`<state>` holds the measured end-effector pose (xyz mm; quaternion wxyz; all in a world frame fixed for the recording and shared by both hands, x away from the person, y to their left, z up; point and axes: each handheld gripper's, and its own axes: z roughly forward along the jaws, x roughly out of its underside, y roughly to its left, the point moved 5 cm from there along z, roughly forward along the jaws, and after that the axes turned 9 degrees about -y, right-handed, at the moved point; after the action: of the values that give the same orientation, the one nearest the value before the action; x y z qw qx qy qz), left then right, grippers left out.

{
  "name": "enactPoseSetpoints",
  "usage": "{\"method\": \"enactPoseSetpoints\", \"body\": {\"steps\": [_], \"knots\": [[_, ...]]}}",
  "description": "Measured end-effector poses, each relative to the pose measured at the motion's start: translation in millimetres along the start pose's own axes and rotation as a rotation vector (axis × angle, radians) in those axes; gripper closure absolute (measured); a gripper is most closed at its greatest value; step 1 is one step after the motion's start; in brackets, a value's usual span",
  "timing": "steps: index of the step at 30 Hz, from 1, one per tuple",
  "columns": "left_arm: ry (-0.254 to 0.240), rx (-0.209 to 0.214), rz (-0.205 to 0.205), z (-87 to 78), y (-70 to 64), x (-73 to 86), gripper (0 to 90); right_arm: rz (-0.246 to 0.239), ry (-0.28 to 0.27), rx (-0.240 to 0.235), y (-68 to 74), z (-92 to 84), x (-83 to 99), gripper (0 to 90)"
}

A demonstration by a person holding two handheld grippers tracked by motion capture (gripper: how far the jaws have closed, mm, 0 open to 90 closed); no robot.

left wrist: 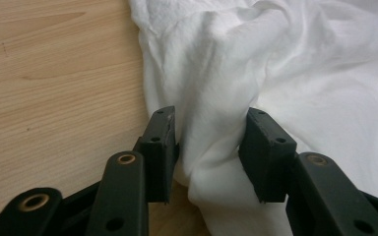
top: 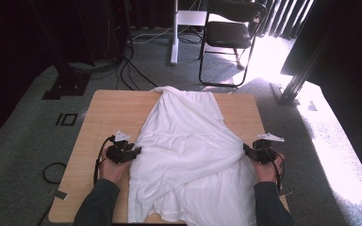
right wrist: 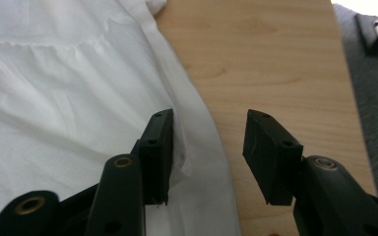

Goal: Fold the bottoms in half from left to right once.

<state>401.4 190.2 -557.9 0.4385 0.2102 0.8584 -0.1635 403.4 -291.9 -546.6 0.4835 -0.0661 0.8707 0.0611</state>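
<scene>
A white dress (top: 188, 155) is lying spread flat on the table (top: 113, 110), between the two claws. A bunched fold of its edge is sitting between the jaws of the left claw (left wrist: 210, 142), which are standing apart and not being squeezed on it. The right claw (right wrist: 207, 147) is being held open too, with the dress hem just beside its inner jaw. The spreading is judged mostly done; smoothing or folding is probably left.
</scene>
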Motion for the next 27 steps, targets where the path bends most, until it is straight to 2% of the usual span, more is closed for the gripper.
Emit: {"method": "enactPoseSetpoints", "body": {"steps": [1,3,7,8,9,10,11,12,13,16,17,18,19,21,23,24,26,27], "knots": [[-0.001,0.003,-0.001,-1.1,-0.5,0.4,56.6,0.005,-0.018,0.0,2.7,-2.4,-2.8,51.5],[-0.006,0.001,0.001,-3.2,-1.2,1.2,55.5,0.009,-0.047,-0.029,9.8,-6.0,-7.9,48.4],[-0.01,0.001,0.007,-7.3,-1.6,0.9,54.6,-0.033,-0.085,-0.03,23.3,-10.6,-18.2,44.9],[-0.012,0.004,0.004,-7.9,-2.0,0.7,54.7,-0.031,-0.096,-0.057,26.5,-11.7,-20.8,44.9],[-0.012,0.006,0.008,-8.3,-2.3,0.6,54.5,-0.02,-0.102,-0.115,31.0,-12.2,-22.5,44.9],[-0.011,0.007,0.01,-8.2,-2.8,0.6,54.1,-0.006,-0.093,-0.166,36.3,-11.8,-22.6,44.9],[-0.011,0.007,0.01,-8.2,-2.8,0.6,54.0,-0.006,-0.093,-0.166,36.3,-11.8,-22.6,44.9],[-0.011,0.007,0.01,-8.2,-2.8,0.6,54.0,-0.015,-0.076,-0.192,42.0,-10.3,-21.2,44.9],[-0.01,0.012,0.01,-7.1,-4.8,1.1,54.0,-0.052,-0.045,-0.251,58.5,-5.7,-14.2,44.9],[-0.009,0.021,0.012,-6.3,-7.6,1.5,53.7,-0.091,-0.018,-0.298,78.9,1.4,-4.1,41.1],[-0.009,0.021,0.012,-6.3,-7.6,1.5,53.7,-0.091,-0.018,-0.298,78.9,1.4,-4.1,41.1],[-0.009,0.021,0.012,-6.3,-7.6,1.5,53.7,-0.1,-0.007,-0.308,84.8,3.9,-1.4,41.1],[-0.008,0.028,0.014,-6.5,-11.1,1.1,52.9,-0.127,0.015,-0.328,94.1,9.3,2.8,37.8],[-0.009,0.03,0.014,-7.0,-12.2,1.1,52.7,-0.142,0.032,-0.331,98.2,12.9,5.1,38.0],[-0.009,0.039,0.013,-7.7,-13.7,1.8,52.3,-0.176,0.09,-0.341,103.7,17.8,11.7,52.6],[-0.007,0.04,0.011,-7.9,-14.6,2.7,52.3,-0.176,0.09,-0.341,103.7,17.8,11.7,52.6],[-0.004,0.048,0.001,-9.1,-16.7,5.3,51.8,-0.192,0.104,-0.345,102.9,15.4,15.0,72.2],[-0.001,0.056,-0.004,-11.3,-18.5,8.3,51.6,-0.184,0.093,-0.358,98.5,7.7,15.9,83.5]]}}
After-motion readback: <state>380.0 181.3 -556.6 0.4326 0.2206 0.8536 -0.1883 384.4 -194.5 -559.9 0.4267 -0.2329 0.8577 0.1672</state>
